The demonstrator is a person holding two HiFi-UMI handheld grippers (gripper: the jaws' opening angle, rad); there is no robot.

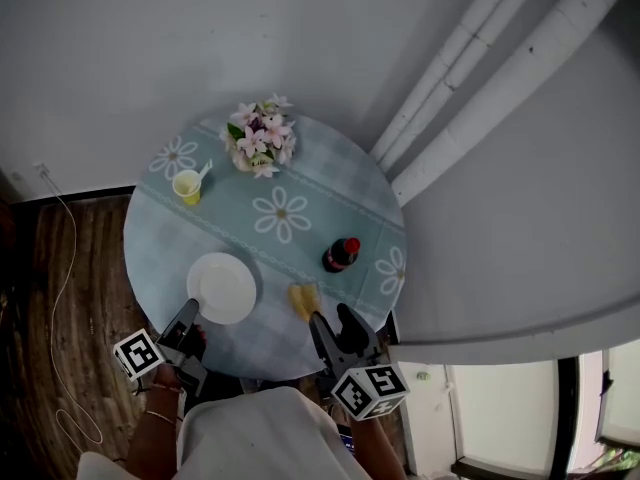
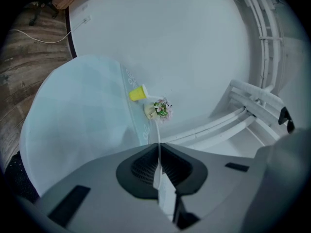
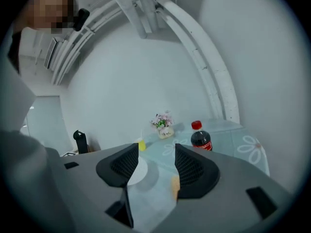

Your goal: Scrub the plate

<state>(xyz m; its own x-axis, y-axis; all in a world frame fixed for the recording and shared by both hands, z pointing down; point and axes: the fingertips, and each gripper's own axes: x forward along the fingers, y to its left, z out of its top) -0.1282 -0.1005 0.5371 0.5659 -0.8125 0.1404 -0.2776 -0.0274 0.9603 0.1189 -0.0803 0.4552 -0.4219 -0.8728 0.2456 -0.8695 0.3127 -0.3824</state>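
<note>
At the far left a white cable (image 1: 62, 268) trails over the wood floor. In the lower left, the left gripper (image 1: 192, 311) is clamped on the near rim of the white plate (image 1: 222, 288). Its own view shows the jaws almost together, with a thin white edge between them. The plate is at the near left part of the round table (image 1: 330, 183). Above it in the frame stands a yellow cup (image 1: 187, 186), and flowers (image 1: 260, 136) sit at the table's far side. Right of the plate, and apart from it, lies a yellow sponge (image 1: 304, 300). A red-capped bottle (image 1: 341, 254) stands upright just beyond the sponge. The right gripper (image 1: 331, 318) shows just below the sponge, its jaws wide apart and holding nothing. White pipes (image 1: 470, 78) run along the wall at the upper right.
</note>
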